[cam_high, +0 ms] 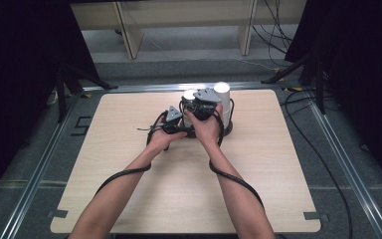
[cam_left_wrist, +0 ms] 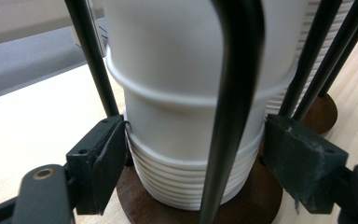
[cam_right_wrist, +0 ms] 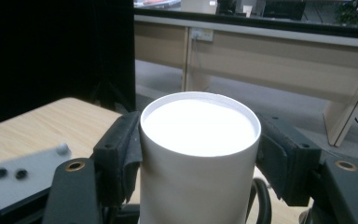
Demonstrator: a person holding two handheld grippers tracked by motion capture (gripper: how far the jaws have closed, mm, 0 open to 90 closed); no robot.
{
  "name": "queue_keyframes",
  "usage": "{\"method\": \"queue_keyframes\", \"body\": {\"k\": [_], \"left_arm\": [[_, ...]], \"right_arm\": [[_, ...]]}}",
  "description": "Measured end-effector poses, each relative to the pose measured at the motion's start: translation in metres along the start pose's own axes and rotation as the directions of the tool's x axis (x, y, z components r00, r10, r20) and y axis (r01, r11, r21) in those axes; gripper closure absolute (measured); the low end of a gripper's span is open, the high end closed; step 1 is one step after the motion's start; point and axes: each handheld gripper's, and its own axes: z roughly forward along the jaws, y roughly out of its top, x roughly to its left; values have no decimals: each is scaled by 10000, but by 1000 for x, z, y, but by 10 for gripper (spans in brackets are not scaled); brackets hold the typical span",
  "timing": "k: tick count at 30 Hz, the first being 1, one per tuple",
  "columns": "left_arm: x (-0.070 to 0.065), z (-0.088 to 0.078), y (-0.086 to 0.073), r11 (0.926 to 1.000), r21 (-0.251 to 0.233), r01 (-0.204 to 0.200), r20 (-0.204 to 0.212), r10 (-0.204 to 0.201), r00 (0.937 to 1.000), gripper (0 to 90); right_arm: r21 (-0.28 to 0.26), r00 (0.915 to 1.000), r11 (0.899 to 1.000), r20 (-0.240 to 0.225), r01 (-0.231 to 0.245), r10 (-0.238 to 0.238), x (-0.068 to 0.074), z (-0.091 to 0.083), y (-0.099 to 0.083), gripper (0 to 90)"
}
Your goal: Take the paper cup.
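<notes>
With both hands crowded around the wire cup rack (cam_high: pixel 227 119) at the far middle of the desk (cam_high: pixel 129 164), the person looks to be pulling one cup off a nested stack. The left gripper (cam_left_wrist: pixel 193 156) sits low, its jaws straddling the ribbed bottom of the white cup stack (cam_left_wrist: pixel 186 93) on the brown base (cam_left_wrist: pixel 256 196); the left pad touches, the right one stands just off, so not clamped yet. The right gripper (cam_right_wrist: pixel 198 154) has its jaws pressed on the rim of the top cup (cam_right_wrist: pixel 200 126), gripping it. Best bet: pinch the lower stack firmly, then lift the top cup straight up between the black rods (cam_left_wrist: pixel 235 93), no tilting, or it'll drag the rest along.
</notes>
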Motion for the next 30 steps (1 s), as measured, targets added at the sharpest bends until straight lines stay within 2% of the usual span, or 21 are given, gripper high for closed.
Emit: {"method": "queue_keyframes", "body": {"k": [4,5,8,9,10,11,15,17,19,22,25,28,29,30], "left_arm": [[-1,-1,0,10000,80,-50,-52,50,10000,220],[-1,-1,0,10000,60,-31,-101,32,9999,220],[-2,0,0,9999,-67,112,-120,-113,9999,216],[-2,-1,0,10000,-26,72,-132,-72,9999,214],[-1,-2,0,9997,163,-163,-161,166,9997,211],[-1,-2,0,9999,114,-91,-166,93,9998,208],[-2,-3,0,9999,91,-130,-165,132,9998,191],[-3,-4,2,9999,39,-95,-263,96,9996,155],[-2,-6,3,9999,80,-124,-267,127,9996,147],[-3,-9,5,9999,-51,-164,-325,162,9993,140],[0,-17,7,9992,131,-375,-461,381,9982,132],[0,-25,7,9993,125,-356,-485,362,9982,99],[0,-28,8,9984,112,-551,-462,556,9974,99],[-2,-34,9,9986,-48,-523,-409,521,9978,82]], "right_arm": [[-97,9999,9999,-101,-118,117,0,-4,7,353],[-344,9998,9994,-197,14,-21,0,-6,11,354],[-433,9996,9989,-180,186,-194,0,-8,15,354],[-465,9995,9988,-267,-157,144,1,-10,17,355],[-418,9996,9990,-241,-182,172,1,-12,19,356],[-506,9997,9987,-224,32,-44,0,-12,20,356],[-645,9997,9979,-238,55,-70,0,-15,24,356],[-623,9994,9980,-331,-61,40,1,-18,26,357],[-722,9995,9973,-284,123,-144,0,-20,28,356],[-820,9994,9966,-319,94,-120,2,-23,31,357],[-1072,9994,9941,-296,130,-162,2,-27,35,358],[-1222,9989,9920,-327,300,-342,2,-33,37,357],[-1210,9990,9925,-379,198,-245,3,-35,38,357],[-1290,9987,9912,-368,291,-341,3,-39,38,357]]}}
